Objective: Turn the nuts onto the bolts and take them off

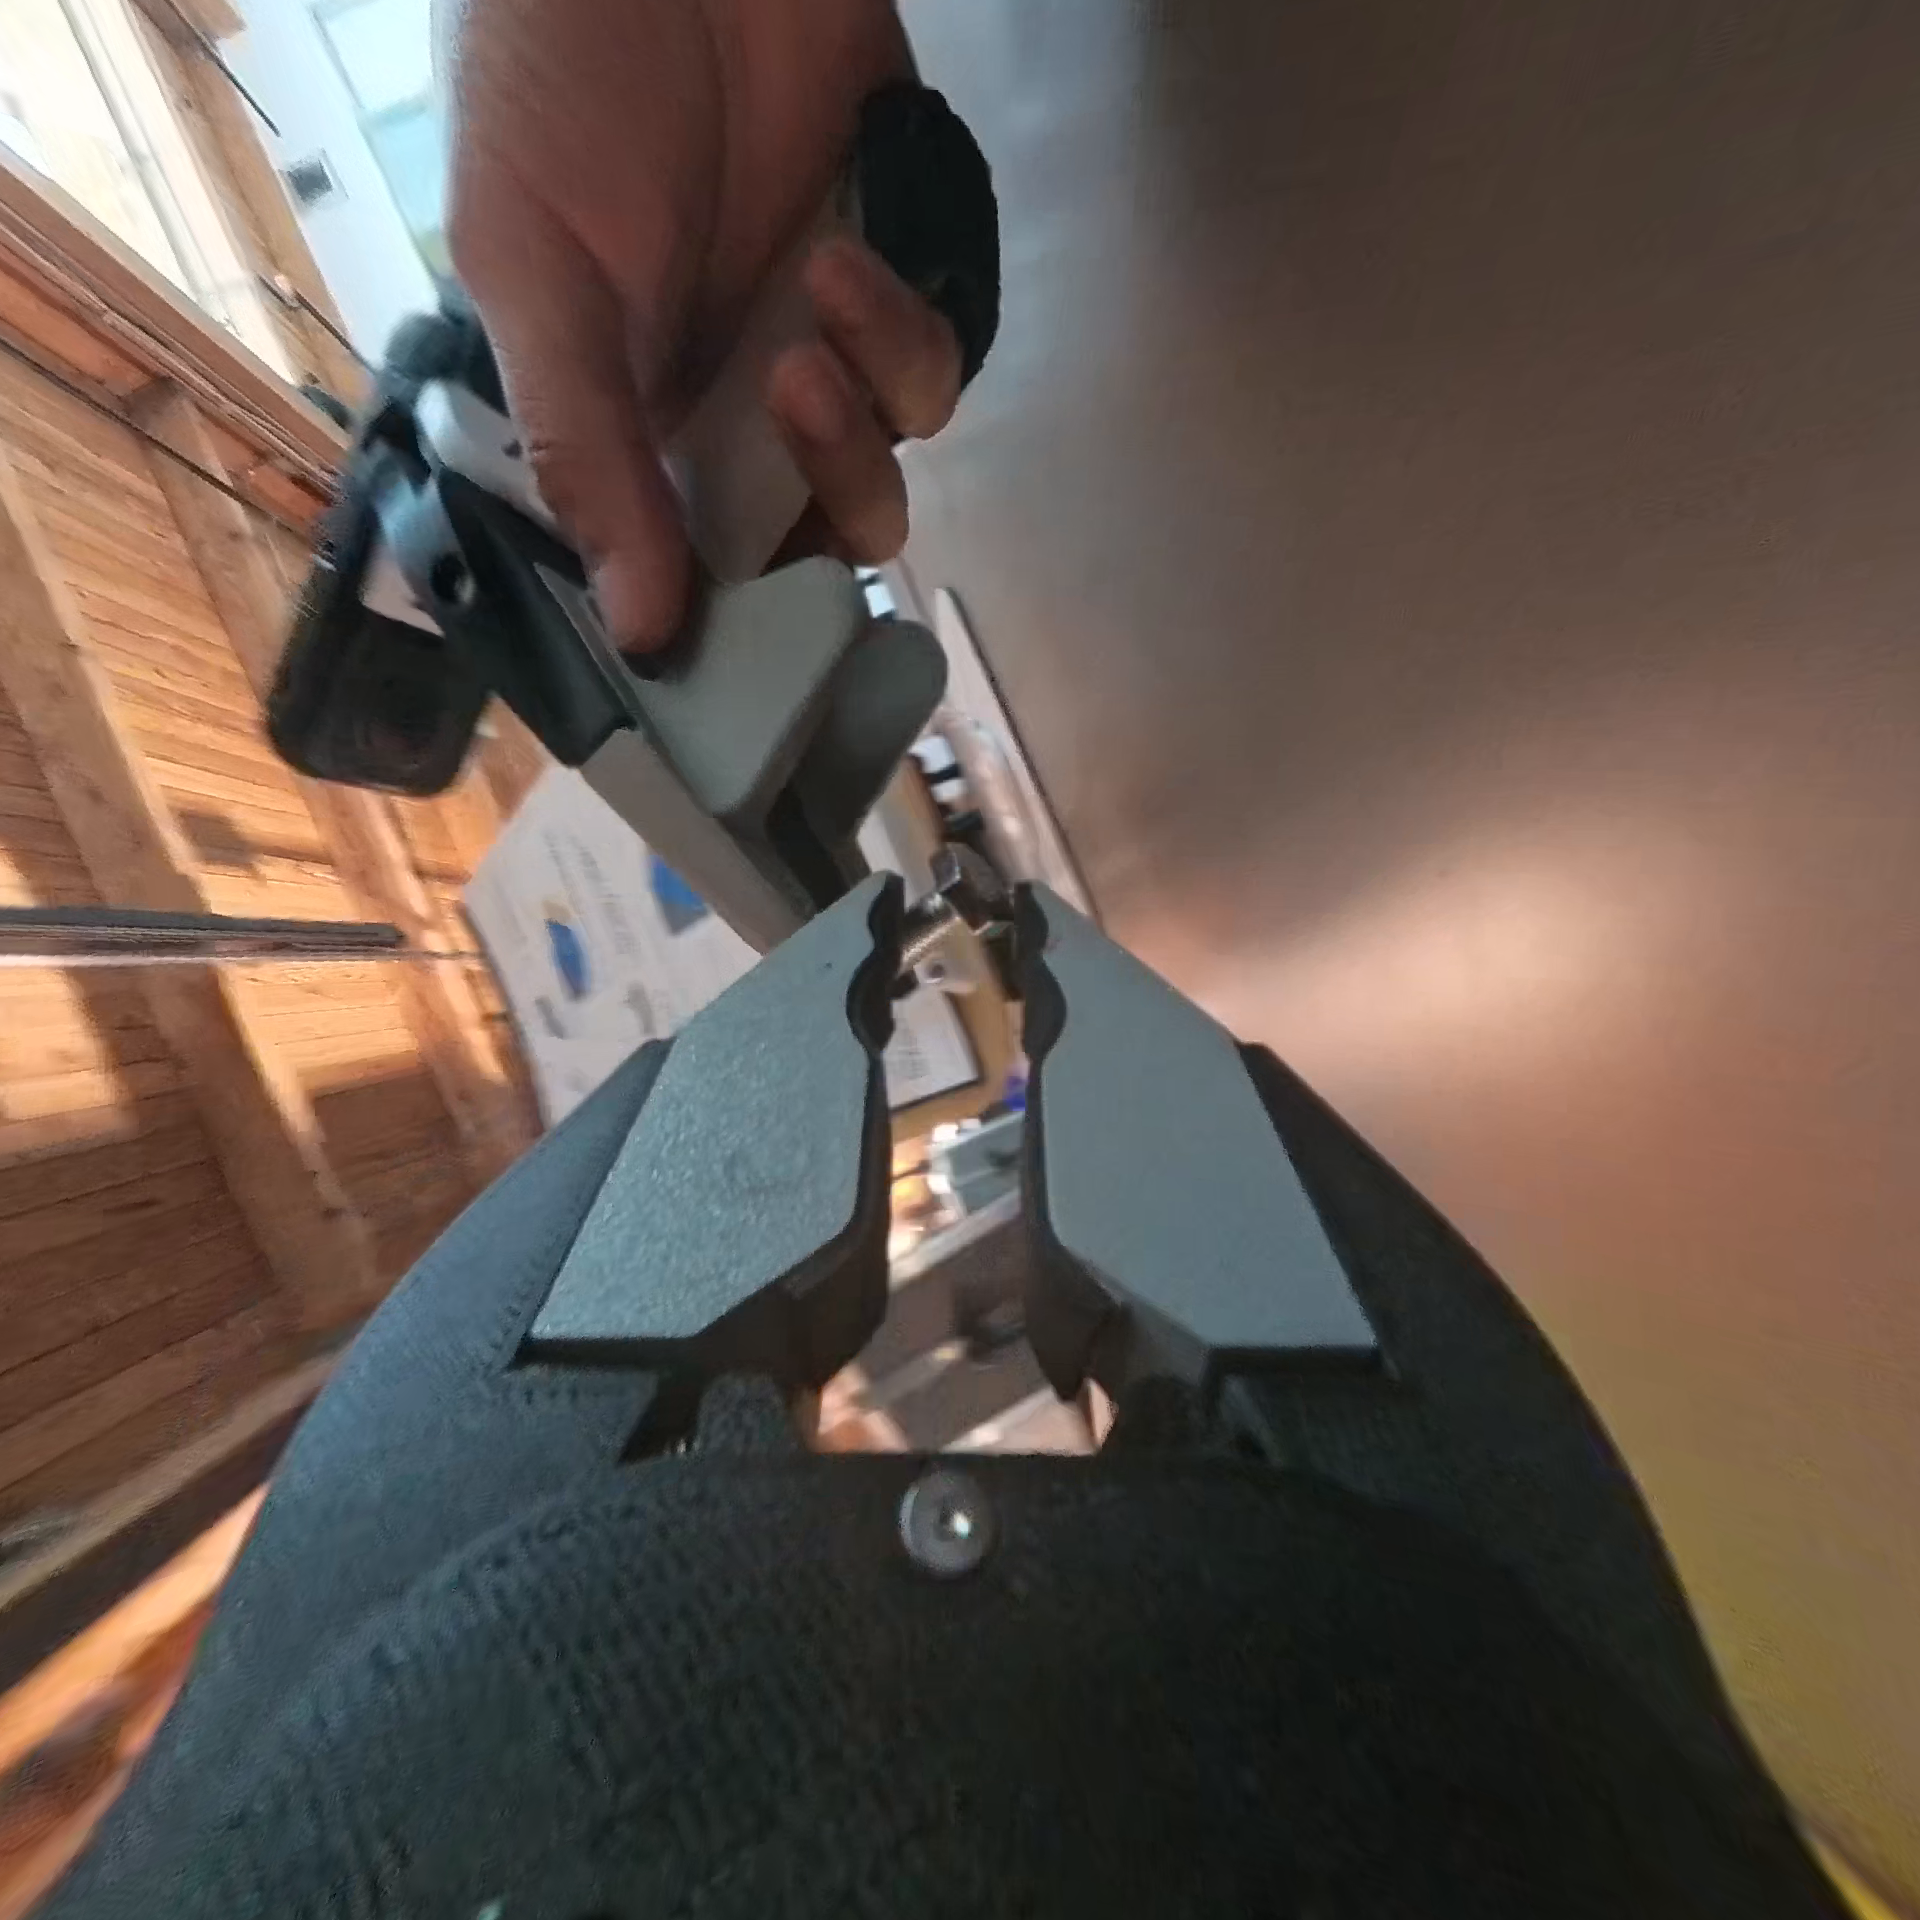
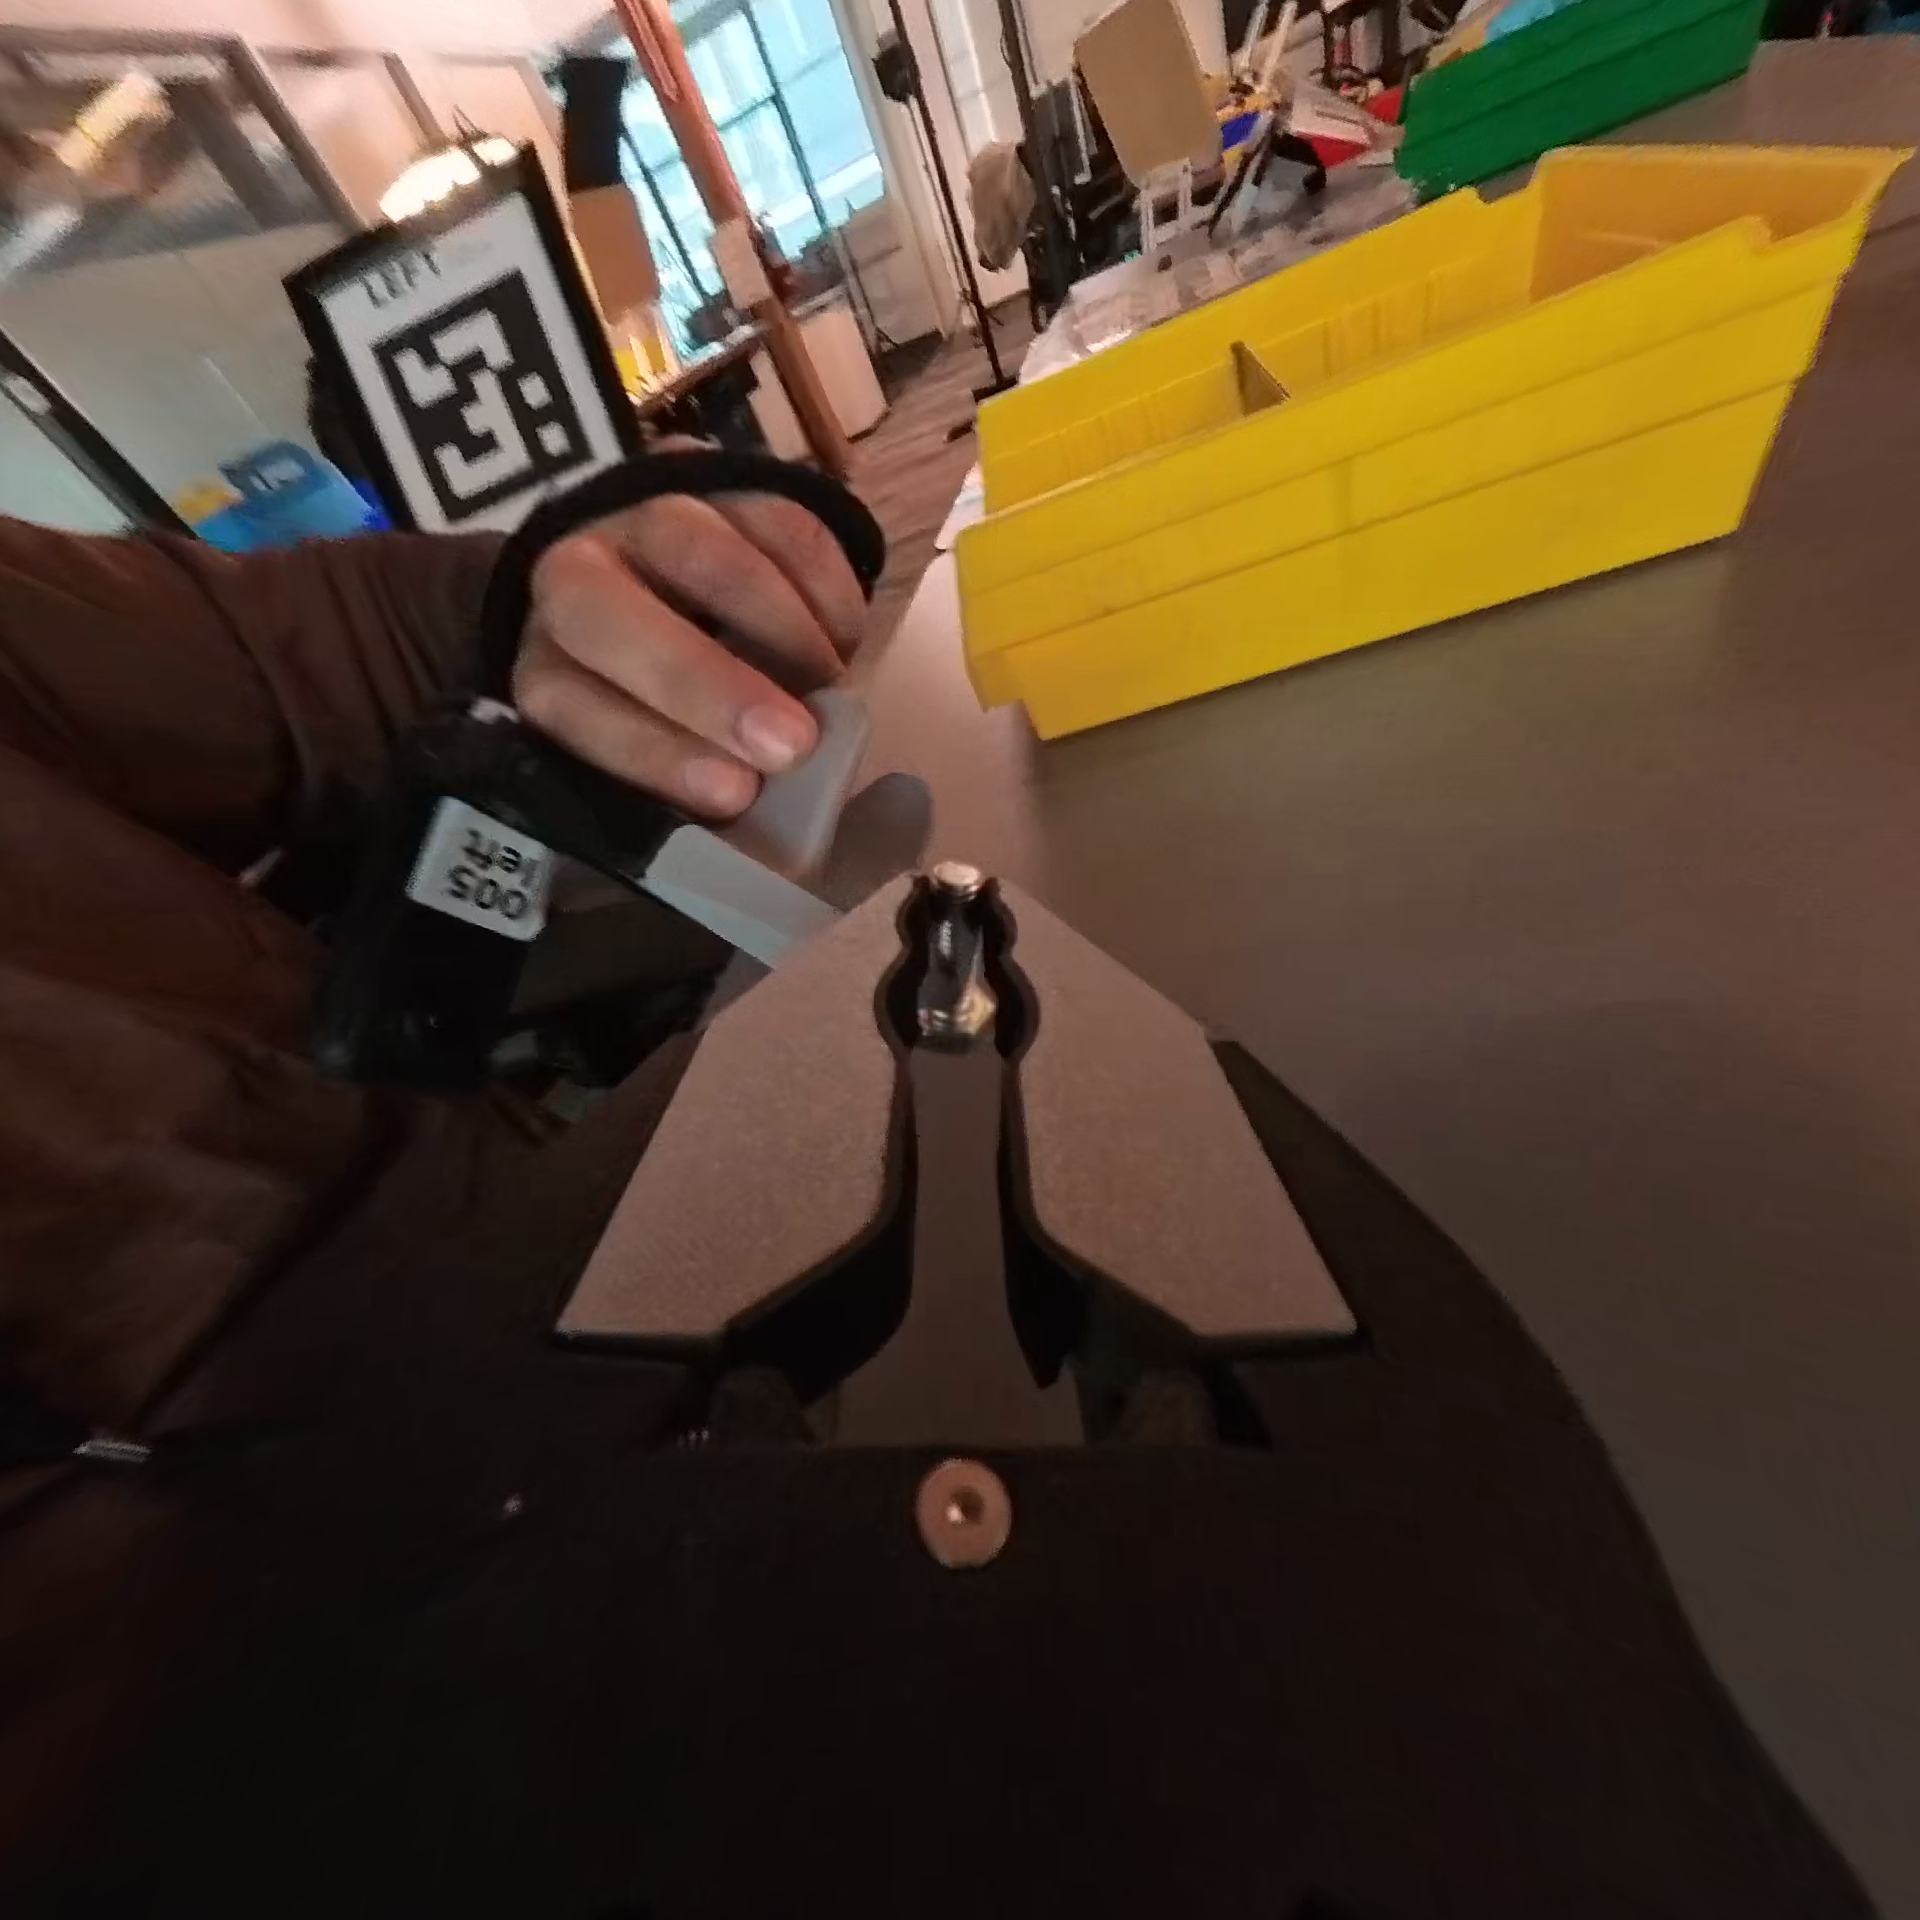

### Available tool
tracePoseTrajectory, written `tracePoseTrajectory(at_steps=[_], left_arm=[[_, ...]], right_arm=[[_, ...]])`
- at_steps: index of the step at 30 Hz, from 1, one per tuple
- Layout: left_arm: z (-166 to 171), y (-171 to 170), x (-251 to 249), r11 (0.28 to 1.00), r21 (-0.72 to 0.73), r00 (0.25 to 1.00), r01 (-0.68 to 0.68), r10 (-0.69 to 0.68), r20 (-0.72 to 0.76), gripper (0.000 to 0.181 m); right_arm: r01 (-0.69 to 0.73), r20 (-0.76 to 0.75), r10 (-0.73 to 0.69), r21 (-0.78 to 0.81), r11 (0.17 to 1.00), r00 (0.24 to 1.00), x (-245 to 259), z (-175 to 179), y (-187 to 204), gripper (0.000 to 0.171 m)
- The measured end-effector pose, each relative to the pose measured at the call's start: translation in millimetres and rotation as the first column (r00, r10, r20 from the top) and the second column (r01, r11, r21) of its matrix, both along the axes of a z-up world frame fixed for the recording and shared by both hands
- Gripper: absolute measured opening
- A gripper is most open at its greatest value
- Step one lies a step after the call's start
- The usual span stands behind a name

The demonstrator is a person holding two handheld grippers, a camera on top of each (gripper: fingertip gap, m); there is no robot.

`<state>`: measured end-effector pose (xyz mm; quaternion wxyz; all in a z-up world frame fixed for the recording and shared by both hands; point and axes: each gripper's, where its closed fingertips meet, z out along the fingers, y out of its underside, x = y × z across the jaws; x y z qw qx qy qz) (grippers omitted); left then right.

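Note:
In the right wrist view my right gripper (image 2: 951,940) is shut on a bolt (image 2: 951,966) with a dark shank. A silver end (image 2: 956,883) sticks out past the tips and a silver hex part (image 2: 951,1013) sits nearer me. The left gripper (image 2: 831,821), held by a hand (image 2: 675,665), comes in from the left, its tips close beside the bolt. In the left wrist view my left gripper (image 1: 956,909) has its jaws a little apart, and the bolt (image 1: 951,920) shows in the gap at the tips. I cannot tell whether they touch it. The right gripper (image 1: 748,727) comes in from the upper left.
A long yellow bin (image 2: 1351,499) with a divider stands on the grey table (image 2: 1507,1091) beyond the grippers. A green bin (image 2: 1558,94) stands farther back. A brown sleeve (image 2: 156,831) fills the left side. A black and white marker card (image 2: 478,405) is mounted on the left gripper. My left and right fingertips are right by each other.

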<state>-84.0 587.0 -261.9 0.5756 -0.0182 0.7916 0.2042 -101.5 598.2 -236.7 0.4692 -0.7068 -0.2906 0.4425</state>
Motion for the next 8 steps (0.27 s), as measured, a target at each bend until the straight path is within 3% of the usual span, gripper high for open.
tracePoseTrajectory(at_steps=[2,3,8], left_arm=[[-10.0,-2.8,-4.8,0.978,-0.206,0.999,-0.038,0.031,-0.035,0.014],[-13.0,-6.9,-8.4,0.944,-0.324,0.998,-0.058,0.044,-0.051,0.020],[5.9,4.4,-29.2,0.641,-0.746,0.972,-0.178,0.235,-0.030,0.016]], right_arm=[[0.101,0.077,-0.103,0.022,0.995,0.992,9.8,-9.1,13.0,0.006],[0.157,0.105,-0.161,0.044,0.987,0.981,17.3,-12.9,20.0,0.005],[0.192,0.290,-0.205,0.074,0.979,0.935,33.3,-47.6,29.4,0.006]])
